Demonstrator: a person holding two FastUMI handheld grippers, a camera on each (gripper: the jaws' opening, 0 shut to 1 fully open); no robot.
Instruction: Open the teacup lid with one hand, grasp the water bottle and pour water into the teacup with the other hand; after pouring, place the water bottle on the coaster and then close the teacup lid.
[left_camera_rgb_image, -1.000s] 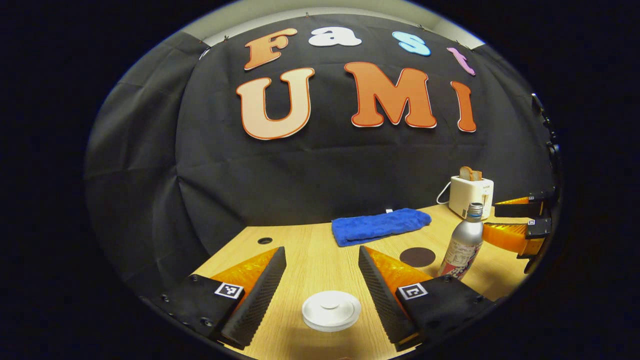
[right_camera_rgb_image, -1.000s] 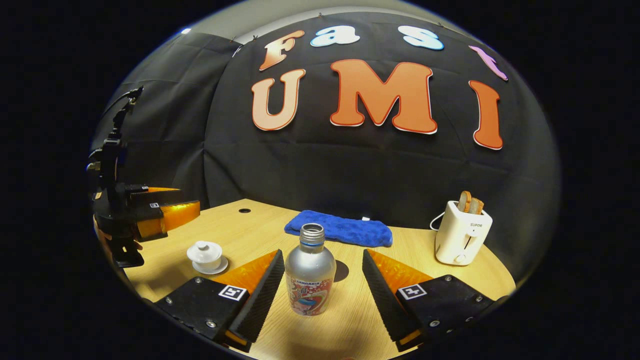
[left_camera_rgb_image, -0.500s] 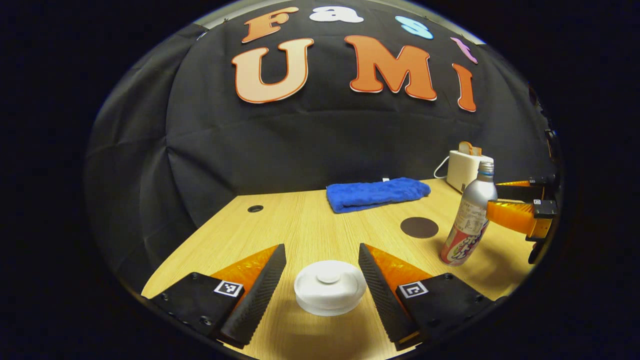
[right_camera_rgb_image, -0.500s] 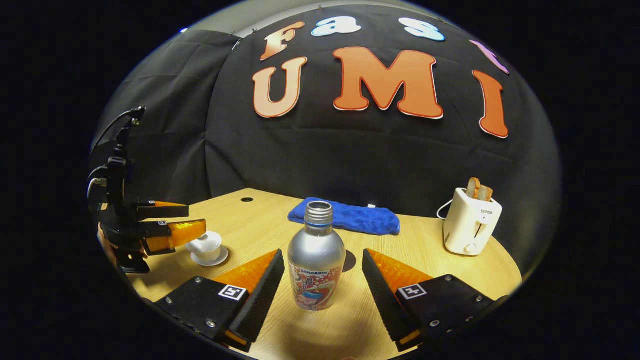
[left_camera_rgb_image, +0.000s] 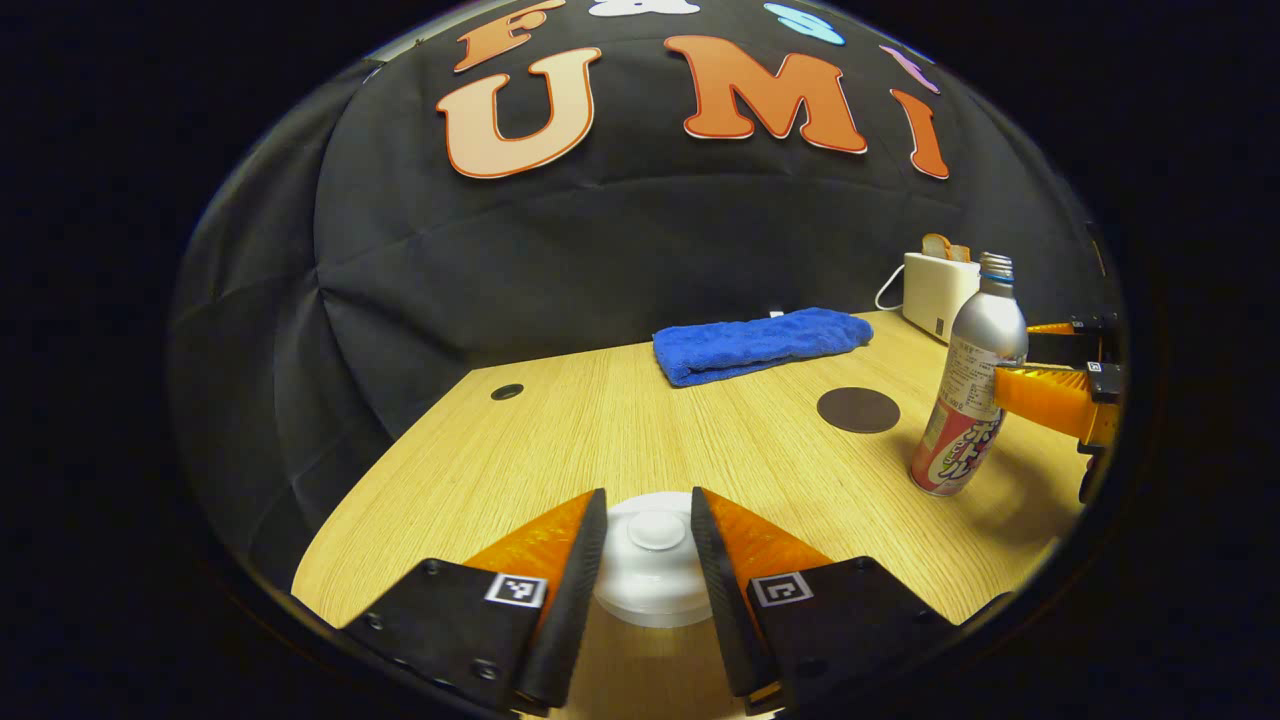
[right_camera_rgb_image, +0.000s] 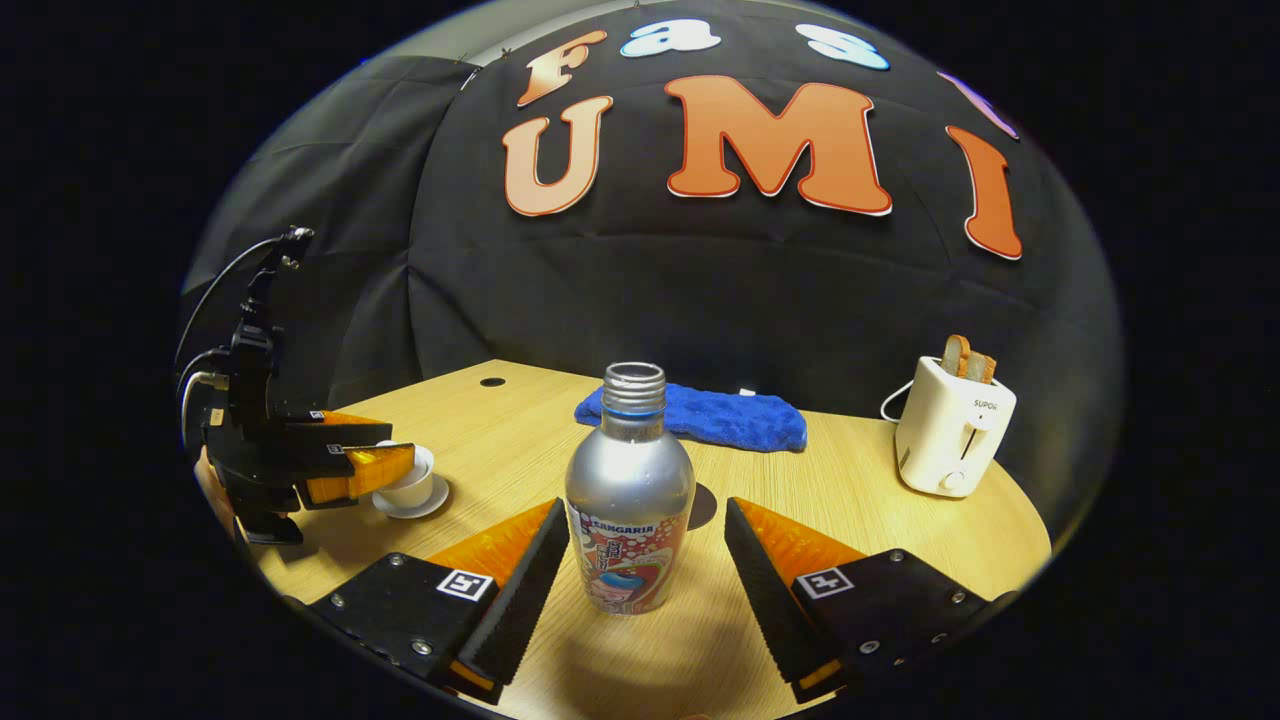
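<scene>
Fingers of the left gripper (left_camera_rgb_image: 648, 535) stand narrowed on either side of the white teacup lid (left_camera_rgb_image: 652, 556), close against its round, smooth edge; whether they press it cannot be told. The lid has a small flat knob on top and sits on the single teacup (right_camera_rgb_image: 408, 482), which rests on a white saucer (right_camera_rgb_image: 424, 504) at the near left of the table (left_camera_rgb_image: 620, 420). The right gripper (right_camera_rgb_image: 647, 565) is spread wide, with ribbed inner faces on both sides of the one water bottle (right_camera_rgb_image: 629, 495) and gaps between; it holds nothing. The bottle is a silver metal cylinder with rounded shoulders, a threaded open neck and a printed band, standing upright. Just behind it lies one dark, flat, round coaster (left_camera_rgb_image: 858, 409). The table is pale wood grain with one small round hole (left_camera_rgb_image: 506, 391). One folded blue fluffy towel (left_camera_rgb_image: 758, 342) lies at the back. One boxy white toaster (right_camera_rgb_image: 951, 429) holds two slices of bread (right_camera_rgb_image: 966, 358).
</scene>
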